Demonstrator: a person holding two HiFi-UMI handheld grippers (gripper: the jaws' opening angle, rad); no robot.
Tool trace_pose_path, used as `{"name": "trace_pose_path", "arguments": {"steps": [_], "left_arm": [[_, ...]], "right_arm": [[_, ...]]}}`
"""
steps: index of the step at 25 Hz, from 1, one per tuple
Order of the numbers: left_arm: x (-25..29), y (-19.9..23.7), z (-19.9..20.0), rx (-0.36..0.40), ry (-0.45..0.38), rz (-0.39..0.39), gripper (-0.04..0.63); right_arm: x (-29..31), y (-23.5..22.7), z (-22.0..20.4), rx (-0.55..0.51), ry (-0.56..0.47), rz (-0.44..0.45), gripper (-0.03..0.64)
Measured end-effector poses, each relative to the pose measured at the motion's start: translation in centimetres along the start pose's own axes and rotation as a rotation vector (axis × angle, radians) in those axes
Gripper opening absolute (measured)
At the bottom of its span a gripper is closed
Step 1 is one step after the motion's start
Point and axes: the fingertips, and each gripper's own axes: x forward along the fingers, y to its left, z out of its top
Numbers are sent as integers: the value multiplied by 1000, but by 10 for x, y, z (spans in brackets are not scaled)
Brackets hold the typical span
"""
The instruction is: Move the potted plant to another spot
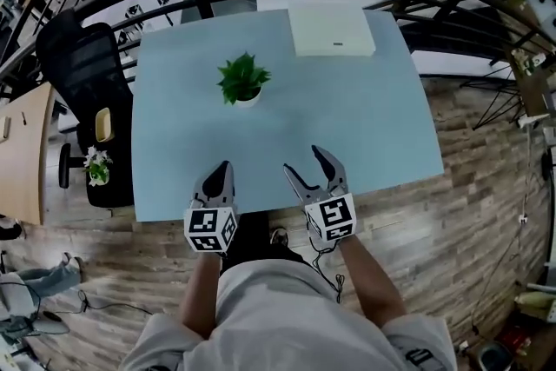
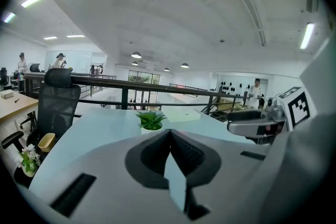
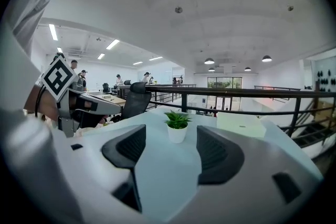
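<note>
We hold our left gripper (image 1: pixel 224 165), a grey-and-white plastic 2-jaw tool, beside our matching right gripper (image 1: pixel 302 161), both pointing forward and slightly down. Each carries a white marker cube (image 1: pixel 211 230) with black squares at its rear. Our bare forearms (image 1: pixel 201 291) reach out roughly parallel from the torso. The left gripper's jaws stand pressed together. The right gripper's jaws stand apart, its dark ribbed pads (image 3: pixel 128 147) facing each other.
</note>
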Motion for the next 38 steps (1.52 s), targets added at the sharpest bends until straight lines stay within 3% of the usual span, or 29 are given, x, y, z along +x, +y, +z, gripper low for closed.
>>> {"name": "trace_pose_path", "arguments": {"steps": [11,20,23,29,38], "left_arm": [[94,59,4,-5,106,-92,12],[137,82,-33,-19,219,-145,12],[147,86,-49,-28,240,-127,12],[156,102,-68,-82,247,-1,12],[169,111,-85,-127,258,41,12]], "right_arm": [[91,-10,-17,10,131,15,333],[155,-14,-36,17,168,49,368],[174,-19,-48,46,158,68,373],[205,-18,-65,80,161,157,380],[245,-18,-64,56,126,181,408]]}}
